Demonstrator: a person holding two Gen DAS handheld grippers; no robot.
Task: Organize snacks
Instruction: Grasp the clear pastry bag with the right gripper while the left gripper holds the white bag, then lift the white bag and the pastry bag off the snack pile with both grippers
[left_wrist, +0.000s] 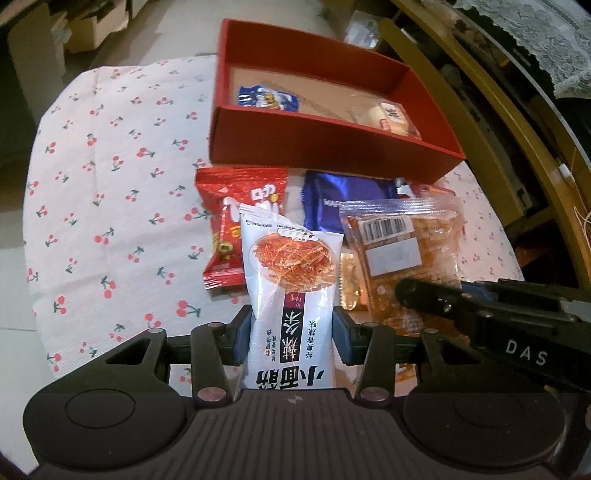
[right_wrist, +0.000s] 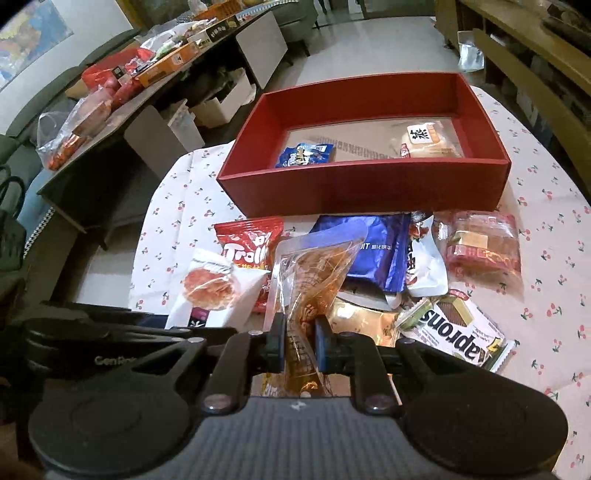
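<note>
My left gripper (left_wrist: 292, 334) is shut on a white snack packet (left_wrist: 293, 280) with red strips pictured on it, held above the cloth; the packet also shows in the right wrist view (right_wrist: 214, 291). My right gripper (right_wrist: 300, 343) is shut on a clear bag of orange snacks (right_wrist: 314, 280), also seen in the left wrist view (left_wrist: 402, 251). A red box (right_wrist: 364, 184) stands behind the pile and holds a blue packet (right_wrist: 304, 155) and a clear pastry packet (right_wrist: 428, 142). The box also shows in the left wrist view (left_wrist: 325, 147).
Loose on the cherry-print cloth (right_wrist: 546, 258) lie a red Trolli bag (right_wrist: 249, 243), a dark blue packet (right_wrist: 380, 251), a red-wrapped cake (right_wrist: 480, 243), a Naprons wafer pack (right_wrist: 458, 328) and a gold wrapper (right_wrist: 362, 321). A cluttered side table (right_wrist: 129, 92) stands left; wooden furniture stands right.
</note>
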